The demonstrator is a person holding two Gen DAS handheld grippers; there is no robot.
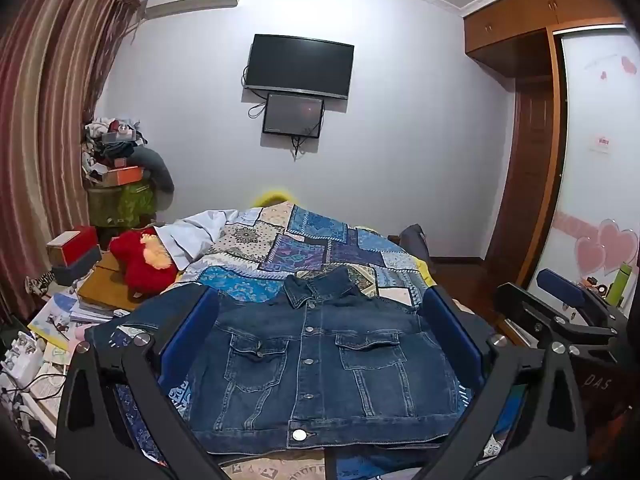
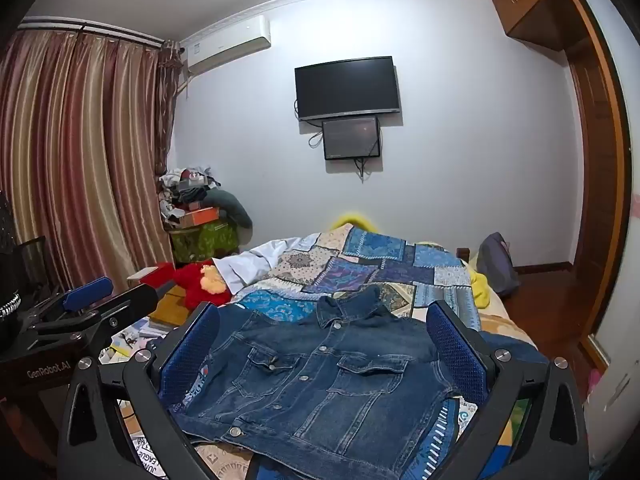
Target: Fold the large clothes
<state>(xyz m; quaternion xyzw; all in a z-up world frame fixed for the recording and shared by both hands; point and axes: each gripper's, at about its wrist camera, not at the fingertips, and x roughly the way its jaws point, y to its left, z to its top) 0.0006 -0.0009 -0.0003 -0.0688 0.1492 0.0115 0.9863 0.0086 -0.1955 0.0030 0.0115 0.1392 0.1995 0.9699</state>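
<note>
So both the left gripper (image 1: 320,316) and right gripper (image 2: 320,328) hang wide open over the denim jacket (image 1: 320,364), buttoned flat on the patchwork quilt (image 1: 320,240); red plush toy (image 1: 142,262) nearby.

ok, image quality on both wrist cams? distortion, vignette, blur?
Left wrist: heavy barrel distortion, curtain bowed, dark corners; denim jacket sharp. Right wrist: same bowing at the wardrobe, black vignette; jacket sharp, light even, no glare on the TV.

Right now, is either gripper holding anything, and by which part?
Nothing is held. Both the left gripper and right gripper are open above the jacket.
</note>
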